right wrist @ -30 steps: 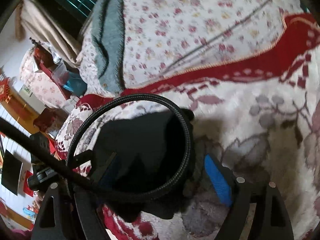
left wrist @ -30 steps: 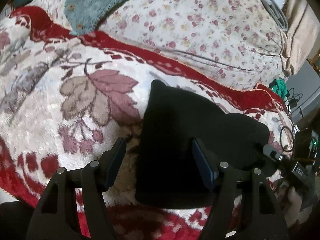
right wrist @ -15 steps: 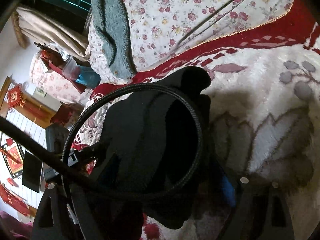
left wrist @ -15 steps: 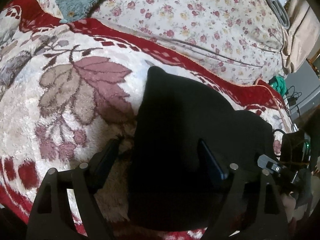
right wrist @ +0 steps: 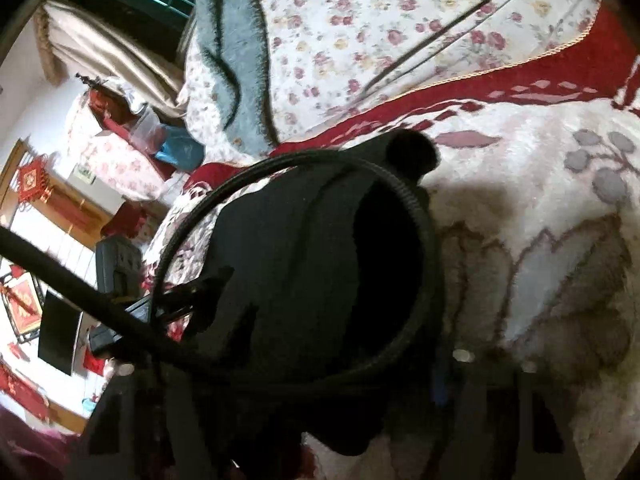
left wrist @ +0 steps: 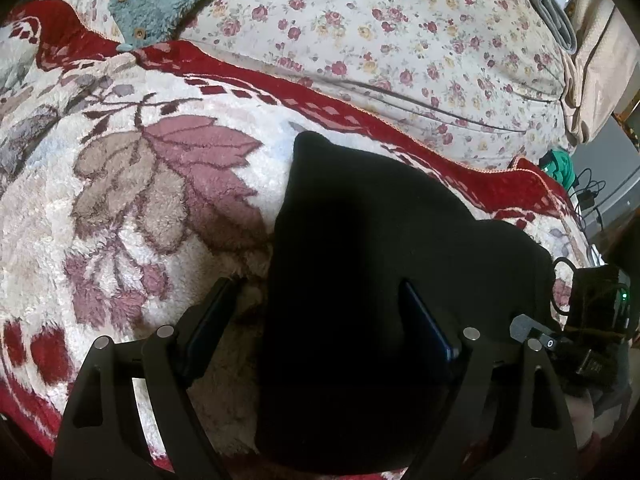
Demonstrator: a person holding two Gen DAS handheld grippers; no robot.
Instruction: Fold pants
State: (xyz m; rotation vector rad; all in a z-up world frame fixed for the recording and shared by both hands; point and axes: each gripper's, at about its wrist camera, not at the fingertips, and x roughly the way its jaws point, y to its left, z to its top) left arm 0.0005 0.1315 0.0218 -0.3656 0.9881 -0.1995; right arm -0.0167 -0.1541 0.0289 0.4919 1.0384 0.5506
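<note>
Two grippers work the black pants (left wrist: 360, 280), a folded bundle on the floral blanket (left wrist: 132, 200), probably squaring its sides. Left gripper (left wrist: 320, 312) spreads wide, one finger on fleece, the other over cloth, gripping nothing. Right gripper (right wrist: 340, 364) is dark behind a cable loop (right wrist: 424, 248); cannot tell. No containers show

The pants (left wrist: 360, 280) lie on the blanket (left wrist: 120, 200) between my left gripper's fingers (left wrist: 208, 320), the quilt (left wrist: 400, 40) behind them, my right gripper (right wrist: 300, 380) alongside.
</note>
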